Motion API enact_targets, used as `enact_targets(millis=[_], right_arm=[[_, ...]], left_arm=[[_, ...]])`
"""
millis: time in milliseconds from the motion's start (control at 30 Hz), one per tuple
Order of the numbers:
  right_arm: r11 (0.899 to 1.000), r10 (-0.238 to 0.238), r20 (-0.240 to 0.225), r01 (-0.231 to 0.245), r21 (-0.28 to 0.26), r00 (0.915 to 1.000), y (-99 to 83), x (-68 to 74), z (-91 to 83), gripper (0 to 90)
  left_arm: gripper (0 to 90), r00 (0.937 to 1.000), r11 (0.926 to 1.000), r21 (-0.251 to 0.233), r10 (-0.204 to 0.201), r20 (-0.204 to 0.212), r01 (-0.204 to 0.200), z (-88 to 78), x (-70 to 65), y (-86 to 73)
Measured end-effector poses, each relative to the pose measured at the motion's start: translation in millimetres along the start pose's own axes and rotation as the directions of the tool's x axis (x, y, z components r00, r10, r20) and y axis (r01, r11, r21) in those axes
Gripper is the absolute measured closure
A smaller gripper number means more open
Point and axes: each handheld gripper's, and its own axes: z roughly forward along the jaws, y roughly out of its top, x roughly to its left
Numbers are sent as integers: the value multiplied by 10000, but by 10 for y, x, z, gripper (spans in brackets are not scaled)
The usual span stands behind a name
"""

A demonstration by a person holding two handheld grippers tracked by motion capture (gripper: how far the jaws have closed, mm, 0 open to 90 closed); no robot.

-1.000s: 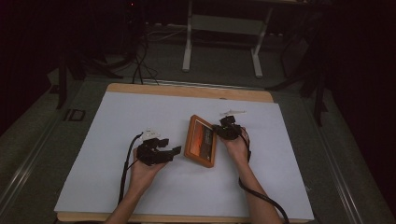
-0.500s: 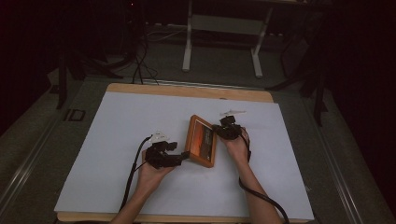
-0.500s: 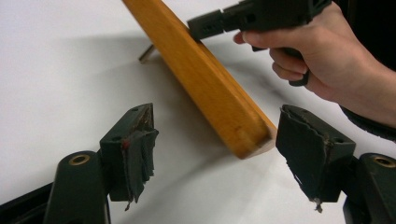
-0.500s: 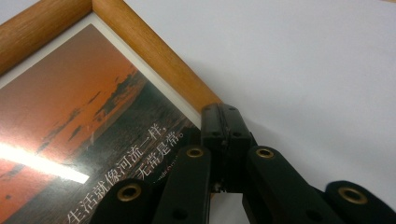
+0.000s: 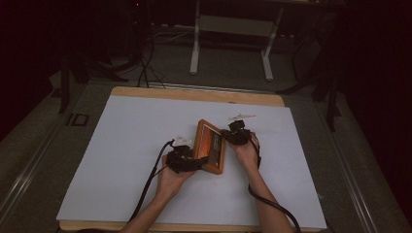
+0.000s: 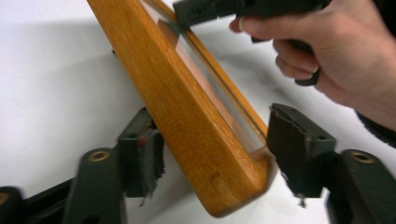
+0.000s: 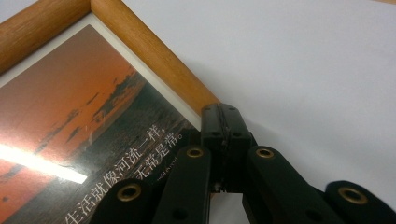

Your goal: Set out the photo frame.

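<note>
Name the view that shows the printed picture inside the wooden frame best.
The right gripper view: the printed picture, an orange sunset with white lettering, is close and sharp. The left gripper view shows it edge-on under glass; the high view shows a small orange patch.

My left gripper (image 6: pixel 215 158) stands with its jaws spread wide either side of the picture frame (image 6: pixel 187 116)'s near corner, while my right gripper (image 7: pixel 225 122), jaws pressed together, rests its tip on the frame's far edge.
</note>
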Motion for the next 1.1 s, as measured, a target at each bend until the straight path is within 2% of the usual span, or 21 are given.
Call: enact_targets(millis=[167,433,767,967,1100], right_arm=[[10000,1,5,-1,2,10000,1,-1,1,898],[10000,-47,-23,48,42,10000,6,-10,-2,896],[9999,-129,13,129,104,9999,-11,-71,-80,848],[9997,-235,60,235,-19,9997,-69,-138,-241,817],[9995,-282,-110,281,-121,9995,-87,-200,-368,782]], left_arm=[[410,9995,9995,60,-305,-9,305,44,-13,3],[467,9966,9977,75,-681,459,678,61,10,11],[507,9979,9988,122,-477,439,472,74,-31,63],[516,9985,9992,112,-383,390,379,78,-50,75],[523,9992,9997,118,-207,345,203,81,-71,92]])
